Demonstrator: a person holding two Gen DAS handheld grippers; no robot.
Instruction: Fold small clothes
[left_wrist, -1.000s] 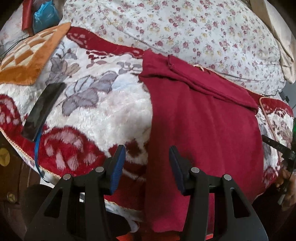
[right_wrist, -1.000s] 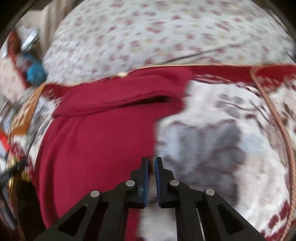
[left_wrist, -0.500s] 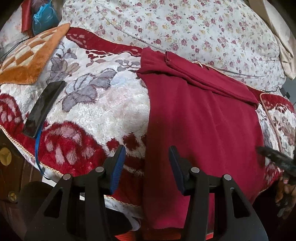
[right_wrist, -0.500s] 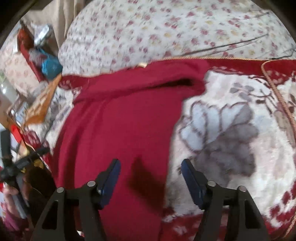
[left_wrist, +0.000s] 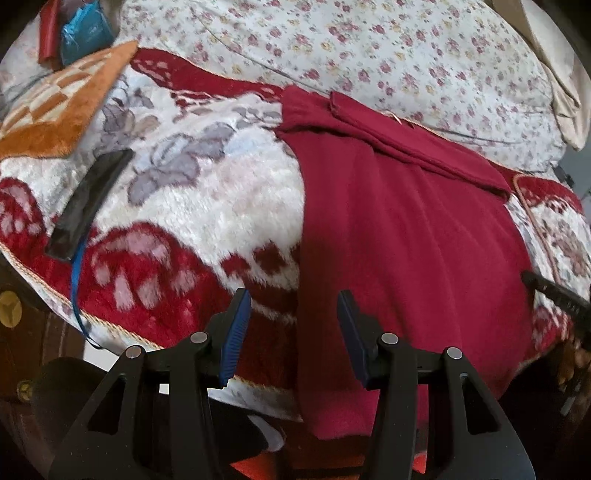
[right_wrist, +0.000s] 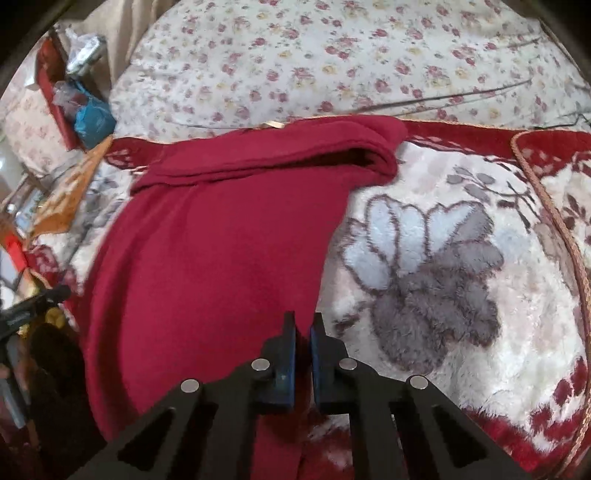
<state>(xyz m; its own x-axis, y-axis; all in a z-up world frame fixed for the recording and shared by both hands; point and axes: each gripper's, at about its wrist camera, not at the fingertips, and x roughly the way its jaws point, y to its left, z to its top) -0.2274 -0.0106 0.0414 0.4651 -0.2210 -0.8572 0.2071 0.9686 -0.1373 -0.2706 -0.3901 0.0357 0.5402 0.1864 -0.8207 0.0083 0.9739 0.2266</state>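
A dark red garment (left_wrist: 406, 240) lies flat on the plush blanket, its far end folded over into a band (right_wrist: 266, 155). My left gripper (left_wrist: 291, 317) is open above the near left edge of the garment. That edge runs between the fingers, and the pads do not press on it. My right gripper (right_wrist: 303, 332) is shut on the garment's near right edge (right_wrist: 214, 258), with red cloth pinched between its blue pads. In the left wrist view the right gripper's tip (left_wrist: 554, 295) shows at the far right.
The white, red and grey flowered blanket (right_wrist: 424, 266) covers the bed, with a floral quilt (left_wrist: 369, 48) behind it. An orange checked mat (left_wrist: 55, 110) and a flat black object (left_wrist: 88, 203) with a blue cord lie at the left. The bed edge drops off just below the grippers.
The right gripper swung left onto the garment's right edge, stood open half a second ago, and is now shut on the cloth. The left gripper has hardly moved.
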